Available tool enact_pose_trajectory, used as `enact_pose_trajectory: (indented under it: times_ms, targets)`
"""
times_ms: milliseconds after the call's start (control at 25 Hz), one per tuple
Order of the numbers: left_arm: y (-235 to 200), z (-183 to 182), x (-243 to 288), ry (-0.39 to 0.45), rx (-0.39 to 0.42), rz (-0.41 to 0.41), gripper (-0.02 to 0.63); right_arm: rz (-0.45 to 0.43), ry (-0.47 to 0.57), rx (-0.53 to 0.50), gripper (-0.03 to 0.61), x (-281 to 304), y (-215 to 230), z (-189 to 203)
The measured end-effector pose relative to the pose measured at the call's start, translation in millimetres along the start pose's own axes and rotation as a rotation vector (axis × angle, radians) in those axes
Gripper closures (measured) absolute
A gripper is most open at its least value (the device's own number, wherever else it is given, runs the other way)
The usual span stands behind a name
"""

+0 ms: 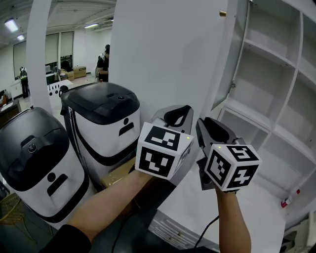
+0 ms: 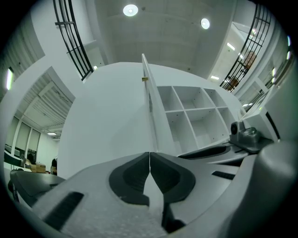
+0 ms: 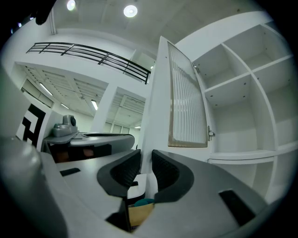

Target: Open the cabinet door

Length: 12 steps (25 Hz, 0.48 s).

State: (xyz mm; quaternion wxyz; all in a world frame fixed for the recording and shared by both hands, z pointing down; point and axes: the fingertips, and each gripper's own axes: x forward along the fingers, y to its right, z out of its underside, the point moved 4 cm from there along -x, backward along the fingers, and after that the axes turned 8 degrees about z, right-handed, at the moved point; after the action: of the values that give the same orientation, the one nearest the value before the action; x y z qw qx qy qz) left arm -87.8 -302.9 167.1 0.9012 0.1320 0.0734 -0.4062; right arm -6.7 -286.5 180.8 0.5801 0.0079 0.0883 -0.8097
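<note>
Cabinet door (image 1: pixel 228 54) is standing open, swung out from the shelves (image 1: pixel 276 84) and showing almost edge-on in the head view. A small brass knob (image 1: pixel 223 13) is sticking out of its outer face near the top. In the right gripper view its inner face is showing a ribbed pane (image 3: pixel 186 107).

The left gripper (image 1: pixel 176 115) is hovering in front of a broad white surface (image 1: pixel 163 59) to the left of the door, with its jaws pressed together and nothing between them. The right gripper (image 1: pixel 207 126) is hovering just beside it, below the door's lower corner. Its jaws are standing slightly apart with a narrow empty gap. The door's edge is lining up with that gap beyond the tips, and I cannot tell whether anything is touching.

Two white machines with black tops (image 1: pixel 101 123) are standing at the left.
</note>
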Motion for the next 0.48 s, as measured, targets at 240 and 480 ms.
enact_pose_trajectory:
  times_ms: [240,480]
  targets:
    - [23,-12,5,0.02,0.011,0.065,0.598,-0.003,-0.015,-0.005,0.502,-7,3,-1]
    - [41,-22,6,0.047,0.027,0.104,0.597,0.038,0.01,-0.027,0.523,-22,12,-10]
